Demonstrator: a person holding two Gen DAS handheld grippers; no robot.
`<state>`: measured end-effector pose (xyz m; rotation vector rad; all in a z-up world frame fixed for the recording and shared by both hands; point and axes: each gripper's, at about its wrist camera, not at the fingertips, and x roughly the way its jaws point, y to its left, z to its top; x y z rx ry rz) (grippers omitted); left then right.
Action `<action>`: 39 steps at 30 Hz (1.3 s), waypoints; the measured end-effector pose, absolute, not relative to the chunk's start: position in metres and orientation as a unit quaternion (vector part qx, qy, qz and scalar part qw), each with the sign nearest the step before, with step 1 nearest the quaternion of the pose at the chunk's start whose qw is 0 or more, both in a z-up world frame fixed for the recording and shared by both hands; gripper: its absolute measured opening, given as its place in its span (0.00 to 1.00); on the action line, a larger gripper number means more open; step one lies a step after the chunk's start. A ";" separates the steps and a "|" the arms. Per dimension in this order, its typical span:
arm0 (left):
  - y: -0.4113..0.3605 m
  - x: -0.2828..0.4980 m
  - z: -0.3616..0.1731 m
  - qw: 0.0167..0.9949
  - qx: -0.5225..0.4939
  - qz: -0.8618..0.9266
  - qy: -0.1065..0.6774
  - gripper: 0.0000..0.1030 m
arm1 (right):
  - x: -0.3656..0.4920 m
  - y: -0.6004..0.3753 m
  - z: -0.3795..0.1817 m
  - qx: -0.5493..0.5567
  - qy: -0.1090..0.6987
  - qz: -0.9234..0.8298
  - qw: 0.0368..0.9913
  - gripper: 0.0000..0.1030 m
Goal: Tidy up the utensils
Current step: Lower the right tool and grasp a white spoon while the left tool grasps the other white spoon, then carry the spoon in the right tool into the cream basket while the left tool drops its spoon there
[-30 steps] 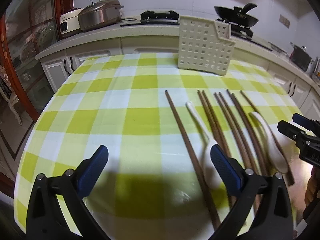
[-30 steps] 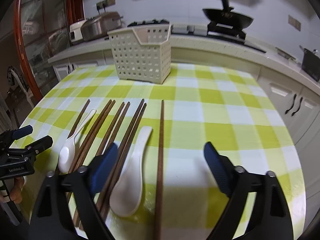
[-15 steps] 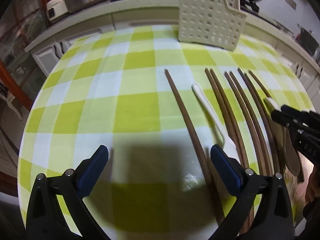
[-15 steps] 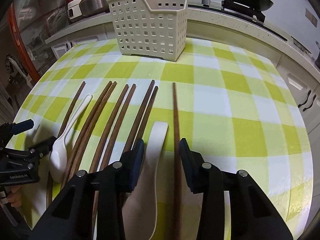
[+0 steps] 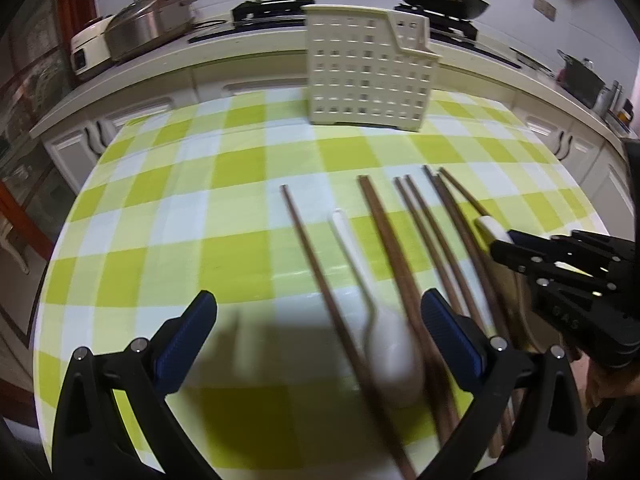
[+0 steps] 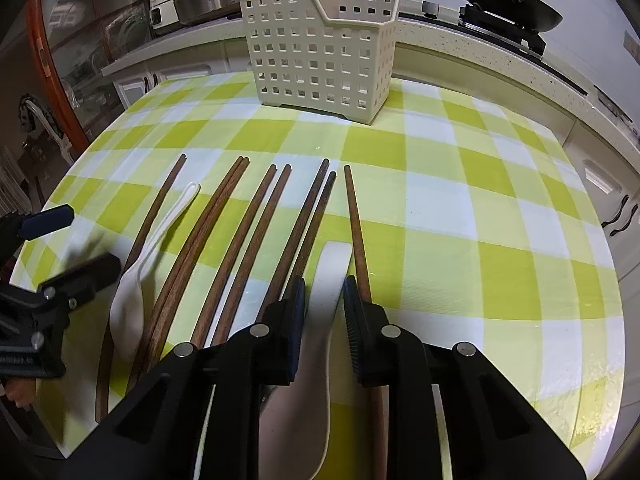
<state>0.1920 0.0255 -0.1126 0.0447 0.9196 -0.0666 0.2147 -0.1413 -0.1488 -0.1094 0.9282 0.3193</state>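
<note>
**Right gripper closing on the near spoon handle**

On the checked counter (image 6: pixel 500 216), the utensils lie in a loose row running toward the perforated basket (image 6: pixel 320 52), which stands upright at the far edge. I judge that layout convenient: each piece can be taken by its near end and carried straight forward to the basket.

1. My right gripper (image 6: pixel 325 300) is narrowed around the flat handle of the right-hand white spoon (image 6: pixel 334 264). The handle lies between the two pads, but I cannot tell whether they are clamped on it or just short of contact. The spoon bowl runs back under the gripper body.
2. A single chopstick (image 6: pixel 354 216) lies just beside the right pad, and a chopstick pair (image 6: pixel 308 216) just beside the left one. I judge a risk of pinching or dragging one along with the spoon.
3. My left gripper (image 5: pixel 318 330) is released, its pads spread wide above the counter. The other white spoon (image 5: pixel 394 354) lies between them, toward the right pad, with one chopstick (image 5: pixel 316 276) crossing the same gap.

Nothing visible is in the basket; its inside is only partly in view.
</note>
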 end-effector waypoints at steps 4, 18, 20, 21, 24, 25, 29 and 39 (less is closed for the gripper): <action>0.009 0.196 -0.109 0.894 0.016 -0.060 0.444 0.95 | 0.210 -0.154 -0.142 -0.035 0.427 0.153 0.890 0.17; -0.003 0.217 -0.112 0.883 0.008 -0.068 0.464 0.30 | 0.199 -0.189 -0.133 0.017 0.396 0.174 0.902 0.17; -0.002 0.218 -0.115 0.880 0.003 -0.073 0.470 0.22 | 0.198 -0.190 -0.133 0.021 0.393 0.179 0.902 0.17; -0.003 0.219 -0.116 0.879 0.005 -0.073 0.472 0.22 | 0.196 -0.190 -0.132 0.022 0.391 0.181 0.902 0.17; -0.004 0.221 -0.118 0.879 0.010 -0.061 0.474 0.22 | 0.195 -0.191 -0.131 0.024 0.388 0.185 0.903 0.17; -0.003 0.222 -0.119 0.877 0.008 -0.058 0.476 0.22 | 0.194 -0.191 -0.131 0.025 0.387 0.185 0.903 0.17; -0.003 0.227 -0.125 0.873 0.011 -0.059 0.484 0.22 | 0.195 -0.191 -0.132 0.027 0.389 0.186 0.902 0.17; 0.001 0.232 -0.137 0.872 0.009 -0.045 0.487 0.13 | 0.194 -0.186 -0.132 0.021 0.387 0.188 0.902 0.17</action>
